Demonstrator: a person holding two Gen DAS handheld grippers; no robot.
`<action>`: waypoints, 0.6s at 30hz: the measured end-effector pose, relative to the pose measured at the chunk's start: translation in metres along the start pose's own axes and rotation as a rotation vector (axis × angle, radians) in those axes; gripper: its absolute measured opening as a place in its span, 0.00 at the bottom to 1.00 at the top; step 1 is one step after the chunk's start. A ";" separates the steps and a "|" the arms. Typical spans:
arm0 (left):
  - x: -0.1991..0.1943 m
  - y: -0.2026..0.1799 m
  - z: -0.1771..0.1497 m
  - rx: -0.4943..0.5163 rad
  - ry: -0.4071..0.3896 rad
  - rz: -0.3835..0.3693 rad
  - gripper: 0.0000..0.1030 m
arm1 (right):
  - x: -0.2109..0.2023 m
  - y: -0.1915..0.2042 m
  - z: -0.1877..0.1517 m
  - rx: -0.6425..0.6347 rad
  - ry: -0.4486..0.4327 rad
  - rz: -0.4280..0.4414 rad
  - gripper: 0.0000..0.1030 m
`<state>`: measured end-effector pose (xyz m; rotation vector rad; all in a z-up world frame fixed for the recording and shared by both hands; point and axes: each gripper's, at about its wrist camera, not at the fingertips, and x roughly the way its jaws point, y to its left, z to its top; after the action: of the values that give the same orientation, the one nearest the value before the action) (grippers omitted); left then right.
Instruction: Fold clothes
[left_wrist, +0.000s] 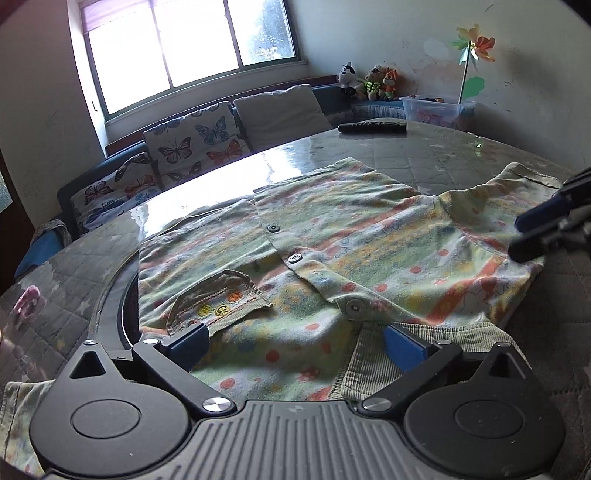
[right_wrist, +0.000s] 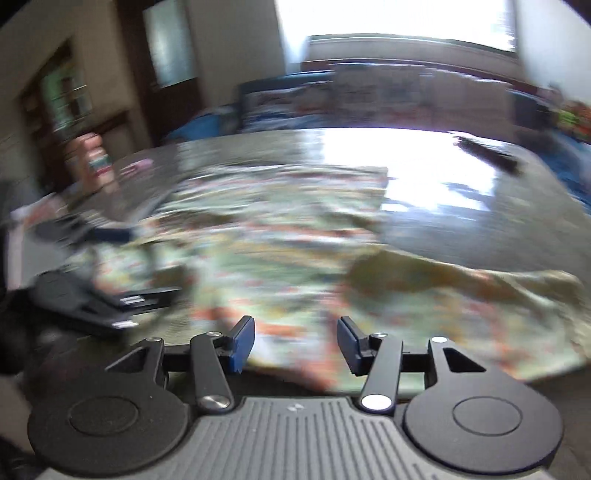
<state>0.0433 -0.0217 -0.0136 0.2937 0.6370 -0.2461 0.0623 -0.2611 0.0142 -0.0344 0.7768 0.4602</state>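
A child's pale green patterned shirt with snap buttons and a corduroy pocket lies spread on the round table; one sleeve is folded in at the right. My left gripper is open, its blue pads low over the shirt's near hem, holding nothing. My right gripper is open over the shirt's edge in its own blurred view, and its fingers show at the right edge of the left wrist view. The left gripper also shows in the right wrist view.
The table has a quilted cover under glossy plastic. A black remote lies at its far side. A sofa with butterfly cushions, soft toys and a plastic box stand behind. A pink object sits at the left.
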 end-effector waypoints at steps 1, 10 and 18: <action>-0.001 0.000 -0.001 -0.003 0.001 0.001 1.00 | -0.002 -0.014 -0.001 0.036 -0.012 -0.042 0.49; -0.011 0.005 -0.004 -0.031 -0.004 0.020 1.00 | -0.012 -0.113 -0.016 0.229 -0.075 -0.388 0.52; -0.021 0.017 -0.002 -0.077 -0.023 0.051 1.00 | -0.009 -0.153 -0.023 0.314 -0.102 -0.547 0.51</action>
<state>0.0312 -0.0020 0.0012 0.2325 0.6136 -0.1750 0.1044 -0.4069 -0.0174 0.0680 0.6972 -0.1795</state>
